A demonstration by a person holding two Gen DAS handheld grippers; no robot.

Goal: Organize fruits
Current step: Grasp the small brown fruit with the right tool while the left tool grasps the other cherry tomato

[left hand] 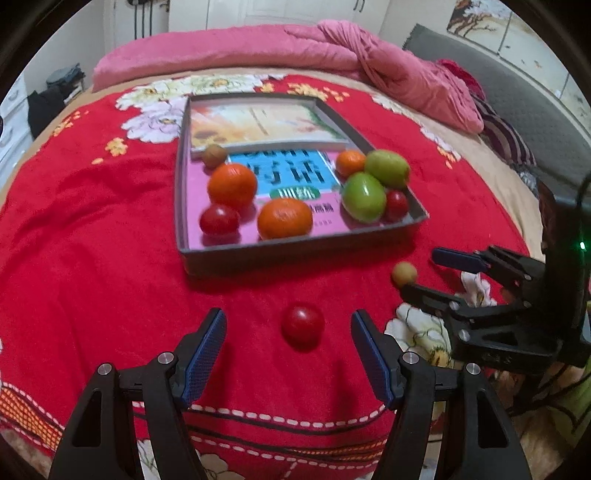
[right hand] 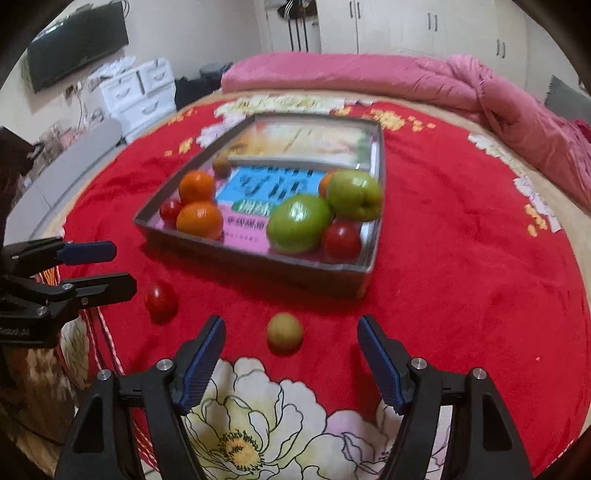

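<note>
Red tomato (left hand: 303, 325) lies between the left gripper's (left hand: 289, 353) spread jaws, untouched.

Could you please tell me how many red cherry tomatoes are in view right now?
3: one on the blanket between the left gripper's open fingers, one at the tray's front-left, one at its front-right corner. Others may be hidden.

A red blanket (left hand: 92, 240) with a flower pattern covers the bed. A rumpled pink quilt (left hand: 369, 62) lies along its far edge. White drawers (right hand: 140, 92) stand below a dark wall-mounted screen (right hand: 77, 40), with white wardrobe doors (right hand: 424, 26) behind.
</note>
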